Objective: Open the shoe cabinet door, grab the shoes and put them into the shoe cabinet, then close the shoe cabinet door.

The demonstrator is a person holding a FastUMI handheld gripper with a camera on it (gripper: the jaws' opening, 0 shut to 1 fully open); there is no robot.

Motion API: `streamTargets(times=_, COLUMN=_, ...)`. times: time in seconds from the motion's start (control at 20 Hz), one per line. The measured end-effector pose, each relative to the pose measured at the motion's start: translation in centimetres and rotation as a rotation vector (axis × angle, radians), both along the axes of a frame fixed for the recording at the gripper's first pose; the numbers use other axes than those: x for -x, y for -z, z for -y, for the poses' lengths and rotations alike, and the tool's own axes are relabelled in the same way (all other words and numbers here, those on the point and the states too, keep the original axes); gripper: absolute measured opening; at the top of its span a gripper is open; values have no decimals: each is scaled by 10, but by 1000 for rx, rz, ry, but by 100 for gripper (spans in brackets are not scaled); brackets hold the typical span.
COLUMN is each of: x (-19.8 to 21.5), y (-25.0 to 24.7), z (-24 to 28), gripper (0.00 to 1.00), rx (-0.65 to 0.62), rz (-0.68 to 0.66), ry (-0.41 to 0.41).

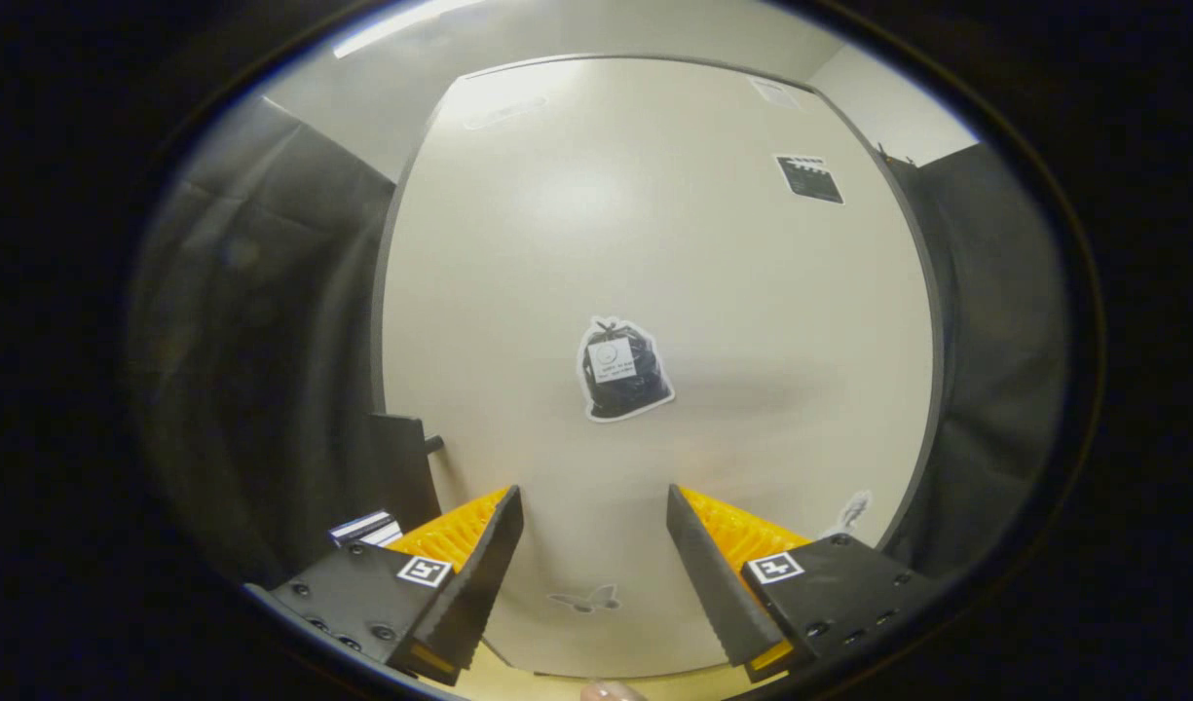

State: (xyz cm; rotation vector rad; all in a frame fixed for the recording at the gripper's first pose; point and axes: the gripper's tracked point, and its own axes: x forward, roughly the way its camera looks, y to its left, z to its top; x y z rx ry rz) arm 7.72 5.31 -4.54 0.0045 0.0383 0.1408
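1. The gripper (594, 506) faces the door (654, 292) square on. Its two fingers stand wide apart with nothing between them, only bare door panel beyond the tips.
2. The door is shut and fills the space ahead. Its long axis runs upright, from just below the fingers up toward the ceiling.
3. A small dark handle (432, 445) juts from the door's left edge, up and to the left of the left finger (489, 565). It is nearer that finger than the right one.
4. Judgement: opening the door calls for a shift left toward that handle, since the panel straight ahead offers no grip.
5. A bag sticker (621, 370) sits mid-door, beyond the fingers.
6. The shoes' place cannot be told.
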Motion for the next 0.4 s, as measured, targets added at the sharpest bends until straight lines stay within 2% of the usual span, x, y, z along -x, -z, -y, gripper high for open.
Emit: streamTargets(times=0.4, x=1, y=0, z=0, gripper=93, rx=-1, rz=9, ry=31)
